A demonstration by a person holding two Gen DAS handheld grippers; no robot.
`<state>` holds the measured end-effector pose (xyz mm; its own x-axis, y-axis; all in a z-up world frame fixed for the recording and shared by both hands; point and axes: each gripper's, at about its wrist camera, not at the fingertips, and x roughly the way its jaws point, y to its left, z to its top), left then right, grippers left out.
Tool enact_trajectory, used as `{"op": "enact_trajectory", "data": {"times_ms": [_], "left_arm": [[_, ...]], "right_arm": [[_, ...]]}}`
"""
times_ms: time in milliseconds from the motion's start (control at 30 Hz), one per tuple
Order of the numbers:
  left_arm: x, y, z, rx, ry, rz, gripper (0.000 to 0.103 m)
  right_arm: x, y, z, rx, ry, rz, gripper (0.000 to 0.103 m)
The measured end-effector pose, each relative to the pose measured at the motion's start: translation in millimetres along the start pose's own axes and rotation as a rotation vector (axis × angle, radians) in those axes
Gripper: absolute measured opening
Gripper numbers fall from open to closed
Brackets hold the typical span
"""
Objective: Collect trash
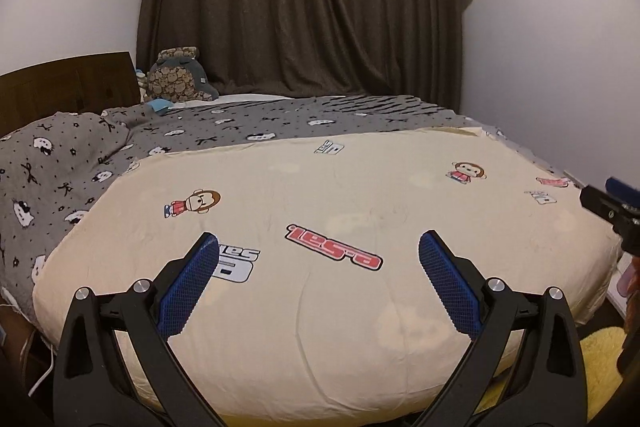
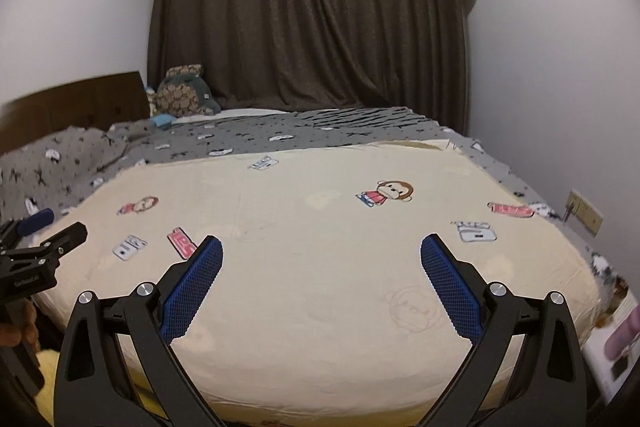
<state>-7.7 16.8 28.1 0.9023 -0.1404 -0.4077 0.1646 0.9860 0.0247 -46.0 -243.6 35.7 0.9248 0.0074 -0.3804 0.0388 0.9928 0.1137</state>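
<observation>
My left gripper [image 1: 319, 237] hangs open over the near end of a bed, its blue pads [image 1: 188, 291] wide apart with nothing between them. My right gripper [image 2: 322, 239] is open in the same way, also with nothing in it. Each shows at the edge of the other's view: the right gripper [image 1: 608, 195] at the right, the left gripper [image 2: 56, 225] at the left. The cream sheet [image 1: 320, 187] below carries printed monkeys and logos. I can make out no loose trash on it. A small blue object [image 1: 158, 105] lies far back by the pillows.
A grey patterned blanket [image 1: 240, 123] covers the far half of the bed. A wooden headboard [image 1: 68, 83] and a patterned plush cushion [image 1: 178, 77] sit at the back left, before a dark curtain [image 1: 300, 7]. A yellow fluffy mat [image 1: 600, 351] lies on the floor. A wall socket [image 2: 584, 213] is at the right.
</observation>
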Motion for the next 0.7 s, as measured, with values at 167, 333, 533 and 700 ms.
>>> {"op": "enact_trajectory", "data": {"times_ms": [167,333,533,700], "left_arm": [[-3.1,-2.0,-5.7,0.010,-0.007,0.041,0.095],[-5.0,-1.0,-13.7,-0.001,0.011,0.043,0.095],[-2.5,3.1,-19.1,-0.021,0.031,0.066,0.095],[-1.1,-1.5,-25.7,-0.012,0.046,0.052,0.095]], "right_arm": [[-2.8,5.1,-4.1,-0.026,-0.005,-0.023,0.099],[-4.6,6.7,-11.2,0.005,0.014,-0.031,0.099],[-6.0,5.2,-18.6,0.023,0.027,-0.078,0.099],[-3.2,8.9,-23.9,0.016,0.037,-0.074,0.099]]}}
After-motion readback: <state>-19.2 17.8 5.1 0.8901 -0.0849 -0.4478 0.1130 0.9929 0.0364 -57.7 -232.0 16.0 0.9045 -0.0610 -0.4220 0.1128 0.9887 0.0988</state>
